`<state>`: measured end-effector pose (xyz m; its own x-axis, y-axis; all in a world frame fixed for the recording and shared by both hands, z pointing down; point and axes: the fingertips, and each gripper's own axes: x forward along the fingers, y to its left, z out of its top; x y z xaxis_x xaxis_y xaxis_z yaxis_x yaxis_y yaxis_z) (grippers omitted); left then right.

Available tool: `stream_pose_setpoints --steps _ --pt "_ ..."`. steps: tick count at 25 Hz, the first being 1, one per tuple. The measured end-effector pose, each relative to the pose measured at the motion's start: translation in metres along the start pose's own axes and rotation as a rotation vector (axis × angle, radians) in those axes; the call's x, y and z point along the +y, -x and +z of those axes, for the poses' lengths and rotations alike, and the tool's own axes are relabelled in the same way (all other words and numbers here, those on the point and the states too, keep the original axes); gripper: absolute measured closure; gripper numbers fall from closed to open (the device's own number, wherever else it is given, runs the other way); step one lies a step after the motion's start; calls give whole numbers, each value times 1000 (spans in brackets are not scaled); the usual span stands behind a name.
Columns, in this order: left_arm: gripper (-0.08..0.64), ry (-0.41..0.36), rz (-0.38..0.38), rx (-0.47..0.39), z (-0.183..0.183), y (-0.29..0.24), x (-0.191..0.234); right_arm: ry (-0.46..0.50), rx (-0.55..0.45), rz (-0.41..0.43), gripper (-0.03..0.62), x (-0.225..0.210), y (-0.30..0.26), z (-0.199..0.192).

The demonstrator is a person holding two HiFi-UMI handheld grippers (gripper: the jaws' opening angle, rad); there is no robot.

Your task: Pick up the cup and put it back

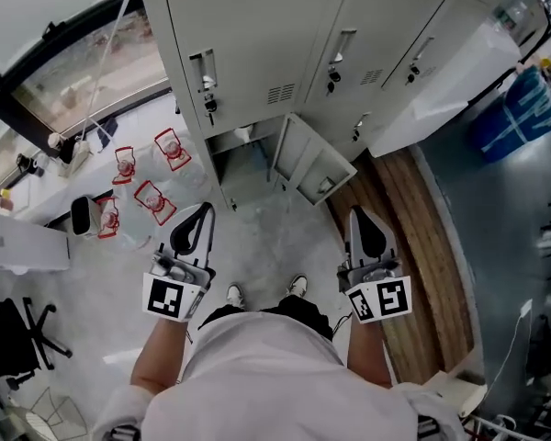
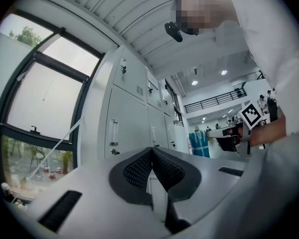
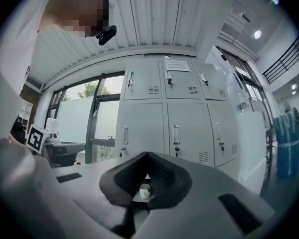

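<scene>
Ahead of you stands a bank of grey metal lockers (image 1: 257, 44), and one low compartment is open, its door (image 1: 308, 159) swung out to the right of the opening. The white cup (image 3: 145, 191) stands upright on the shelf inside that open compartment, well apart from both of your grippers.

You hold your left gripper (image 1: 205, 209) level in front of you, pointed towards the lockers. Its fingers (image 2: 134, 168) are pressed together at the tips with nothing between them. Your right gripper (image 1: 354, 211) is level too, beside the left and aimed at the open compartment. Its fingers (image 3: 164, 176) also meet at the tips and pinch nothing. In the right gripper view the far-off cup shows only through the small gap below those tips.

Each gripper carries its marker cube just above your wrist. Your shoes (image 1: 234, 294) rest on the pale speckled floor (image 1: 257, 237) between the two grippers. To your left, several clear containers with red rims (image 1: 154, 200) lie on that floor below a large window (image 1: 73, 72). To your right a strip of wooden flooring (image 1: 404, 209) runs alongside the lockers, and a blue wrapped bundle (image 1: 519, 118) sits further off.
</scene>
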<state>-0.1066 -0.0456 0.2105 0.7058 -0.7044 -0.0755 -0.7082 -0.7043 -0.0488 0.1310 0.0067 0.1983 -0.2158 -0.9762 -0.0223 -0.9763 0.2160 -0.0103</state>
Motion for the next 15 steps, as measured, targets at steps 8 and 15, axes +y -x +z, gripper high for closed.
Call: stream_pose_setpoints --steps 8,15 --pt "538 -31 148 -16 7 -48 2 54 -28 216 575 -32 -60 15" --pt "537 4 145 30 -47 -68 9 56 24 264 575 -25 -83 -28"
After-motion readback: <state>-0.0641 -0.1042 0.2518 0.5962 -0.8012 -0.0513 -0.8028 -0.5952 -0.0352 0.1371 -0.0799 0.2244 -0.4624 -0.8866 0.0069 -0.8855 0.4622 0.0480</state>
